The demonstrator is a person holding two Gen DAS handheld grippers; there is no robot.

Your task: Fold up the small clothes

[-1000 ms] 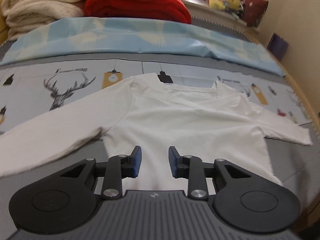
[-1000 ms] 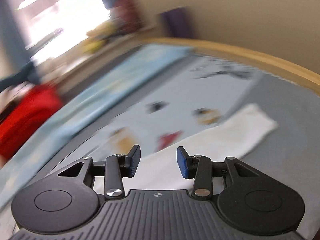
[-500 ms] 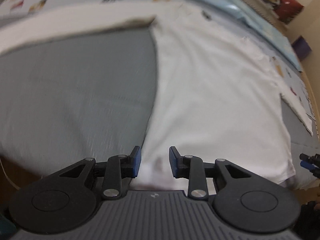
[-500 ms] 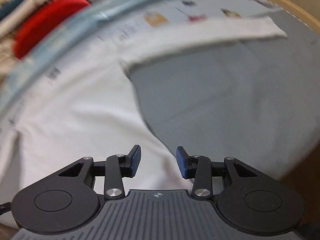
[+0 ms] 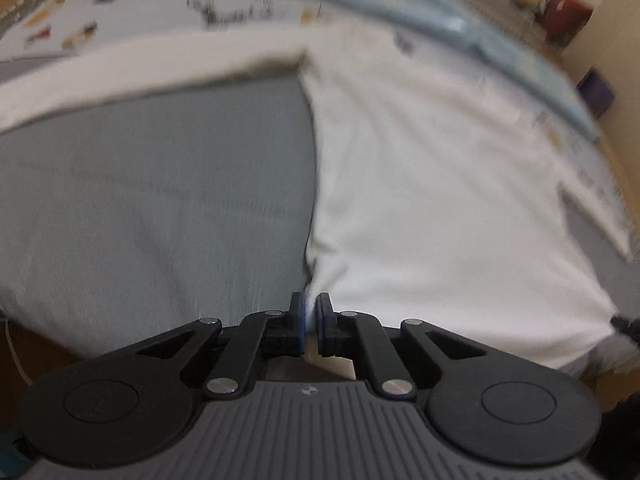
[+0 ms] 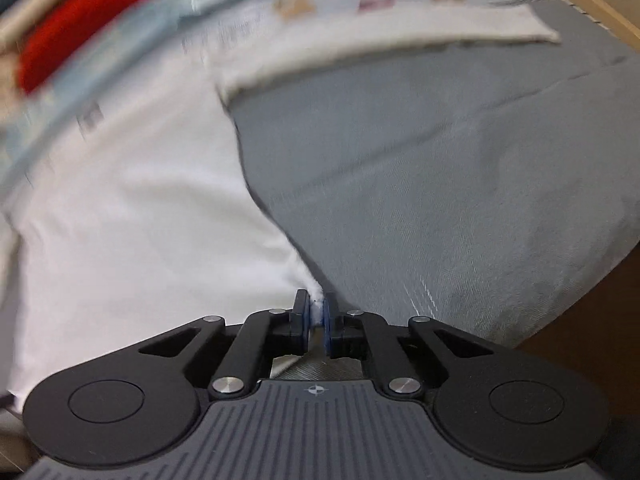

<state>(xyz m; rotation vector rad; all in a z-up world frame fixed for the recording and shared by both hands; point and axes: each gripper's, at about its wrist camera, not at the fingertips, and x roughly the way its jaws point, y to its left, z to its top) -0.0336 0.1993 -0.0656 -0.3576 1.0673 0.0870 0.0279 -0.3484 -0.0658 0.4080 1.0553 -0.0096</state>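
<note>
The white shirt (image 5: 440,200) looked light and limp, best taken at its hem corners. The left hand-held gripper (image 5: 311,314) and the right hand-held gripper (image 6: 317,312), low in their frames, were each clamped on one.

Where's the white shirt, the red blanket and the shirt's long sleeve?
white shirt (image 5: 440,184): left wrist view, middle of its body.
red blanket (image 6: 80,20): right wrist view, its blurred front fold.
long sleeve (image 6: 400,52): right wrist view, midway along it.

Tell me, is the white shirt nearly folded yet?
Not yet. Done: the white shirt lies spread flat on the grey bedsheet. In hand: the left gripper and right gripper each pinch a bottom corner. Left: every fold, sleeves included.
</note>
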